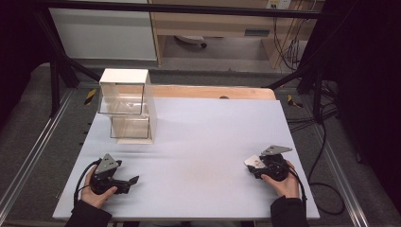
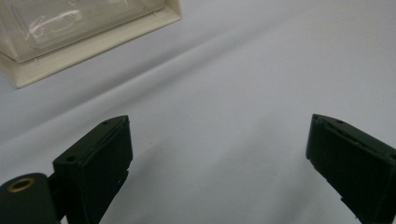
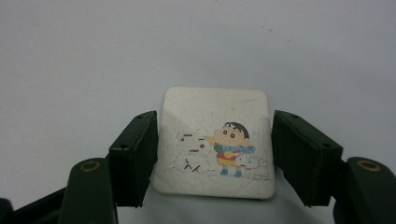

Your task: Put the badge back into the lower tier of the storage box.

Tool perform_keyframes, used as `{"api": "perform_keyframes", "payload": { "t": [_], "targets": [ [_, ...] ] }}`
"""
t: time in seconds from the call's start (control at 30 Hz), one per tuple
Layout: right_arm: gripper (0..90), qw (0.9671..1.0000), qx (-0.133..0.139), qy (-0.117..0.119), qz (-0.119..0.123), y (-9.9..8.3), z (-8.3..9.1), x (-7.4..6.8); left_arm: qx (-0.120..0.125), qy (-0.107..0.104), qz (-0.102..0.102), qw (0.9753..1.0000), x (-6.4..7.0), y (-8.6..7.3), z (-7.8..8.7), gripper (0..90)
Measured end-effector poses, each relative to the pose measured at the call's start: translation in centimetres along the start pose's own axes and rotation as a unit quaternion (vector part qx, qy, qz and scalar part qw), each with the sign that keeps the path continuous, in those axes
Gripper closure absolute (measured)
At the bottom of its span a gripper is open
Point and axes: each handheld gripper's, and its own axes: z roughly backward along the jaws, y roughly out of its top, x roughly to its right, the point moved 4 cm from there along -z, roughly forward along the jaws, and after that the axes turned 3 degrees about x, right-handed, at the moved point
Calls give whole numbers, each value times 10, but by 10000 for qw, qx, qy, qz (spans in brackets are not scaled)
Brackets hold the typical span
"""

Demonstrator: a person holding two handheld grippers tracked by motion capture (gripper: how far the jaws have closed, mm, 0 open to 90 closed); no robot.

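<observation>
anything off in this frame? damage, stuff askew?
Mostly tidy. One oddity: the white square tile held in the right gripper has a cracked, flaking cartoon print. The clear drawer unit stands upright; the left gripper is open.

No words or numbers can be read. The white tile (image 3: 215, 142) carries a cartoon print of a child beside a snowman; small lettering at its lower right corner is too blurred to read.

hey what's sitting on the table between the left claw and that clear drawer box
Nothing. In the high view, bare pale table runs from the left claw up to the drawer box.
</observation>
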Motion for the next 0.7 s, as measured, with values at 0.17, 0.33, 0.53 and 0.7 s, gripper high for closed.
{"api": "perform_keyframes", "payload": {
  "t": [0.17, 0.33, 0.53, 0.7],
  "targets": [
    [331, 10000, 2, 47, 22, 1, 0, -2, 1, 0, 4, 10000, 0, 0, 0, 66],
    [331, 10000, 40, 56, 12, 2, 1, -3, 2, 5, 1, 10000, 0, 0, 0, 66],
    [331, 9998, 183, 43, 12, 4, 7, -2, 3, 11, 3, 10000, 0, 0, 0, 66],
    [331, 9997, 218, 85, 23, 6, 9, -5, 4, 11, 4, 10000, 0, 0, 0, 66]
  ]
}}
